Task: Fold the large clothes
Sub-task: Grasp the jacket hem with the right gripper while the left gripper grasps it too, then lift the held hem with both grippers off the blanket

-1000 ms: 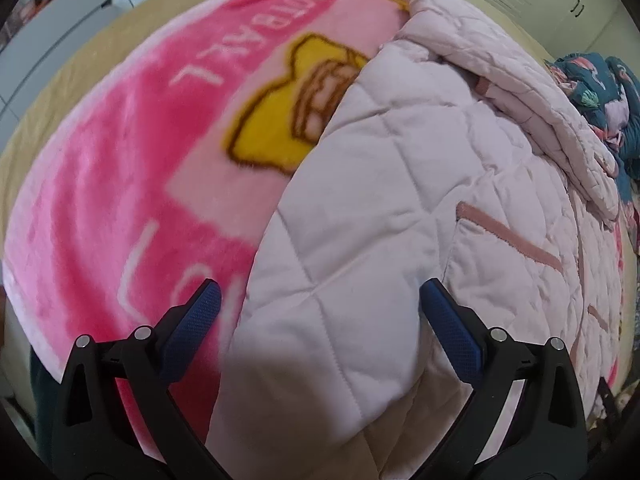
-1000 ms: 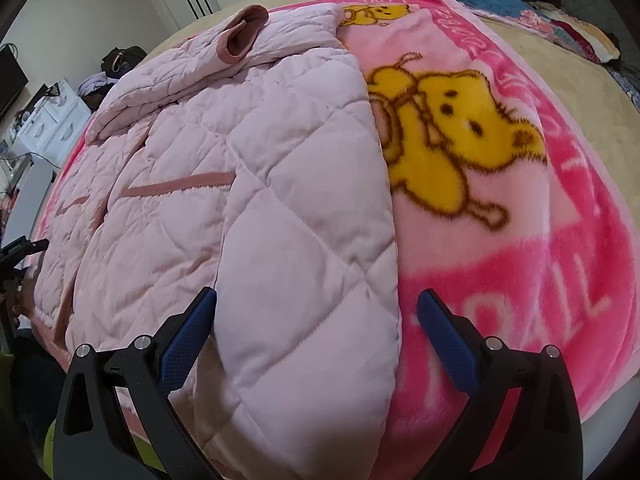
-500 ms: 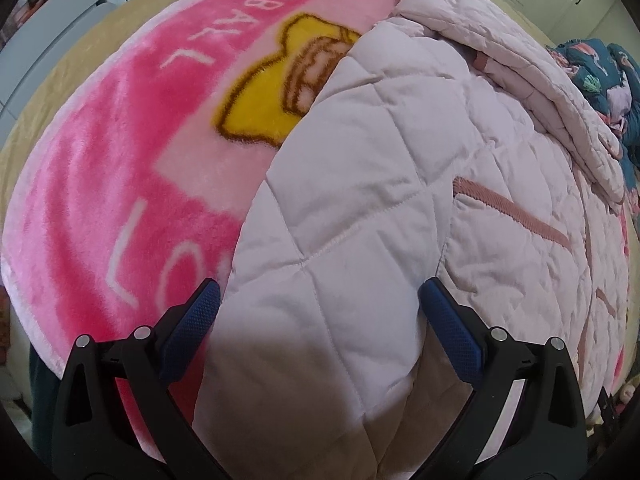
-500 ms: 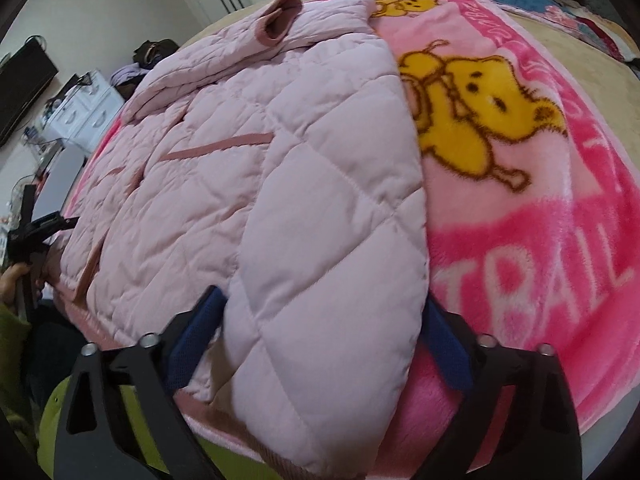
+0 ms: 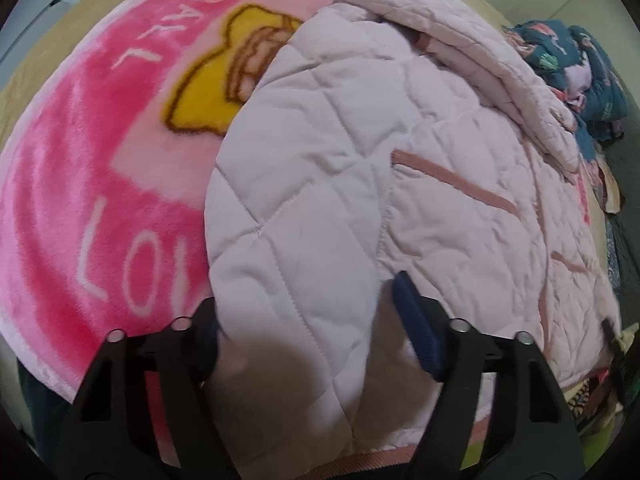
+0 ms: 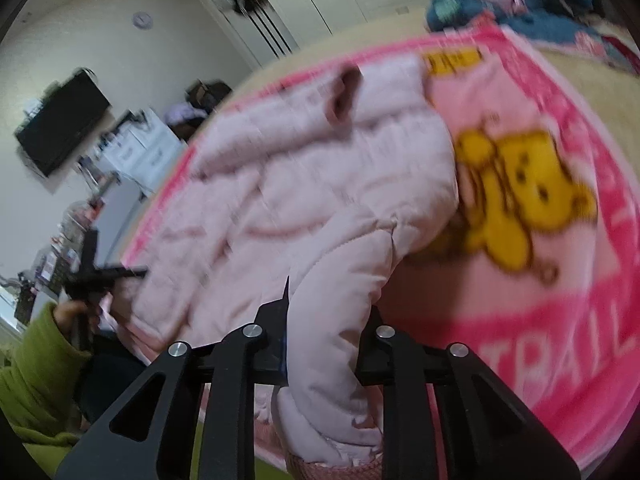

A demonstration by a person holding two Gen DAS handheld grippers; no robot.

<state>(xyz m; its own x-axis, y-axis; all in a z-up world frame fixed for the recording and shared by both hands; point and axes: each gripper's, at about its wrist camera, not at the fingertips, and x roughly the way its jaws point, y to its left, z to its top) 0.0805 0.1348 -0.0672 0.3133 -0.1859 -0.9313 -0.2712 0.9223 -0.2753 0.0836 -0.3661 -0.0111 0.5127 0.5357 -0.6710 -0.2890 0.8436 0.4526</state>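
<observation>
Pink blanket (image 5: 100, 128) on tan bed (image 6: 592, 92)

The right claw (image 6: 326, 344) is squeezed tight on a fold of the pink coat (image 6: 320, 200). The left claw (image 5: 306, 320) has just been closing around the coat's edge.
</observation>
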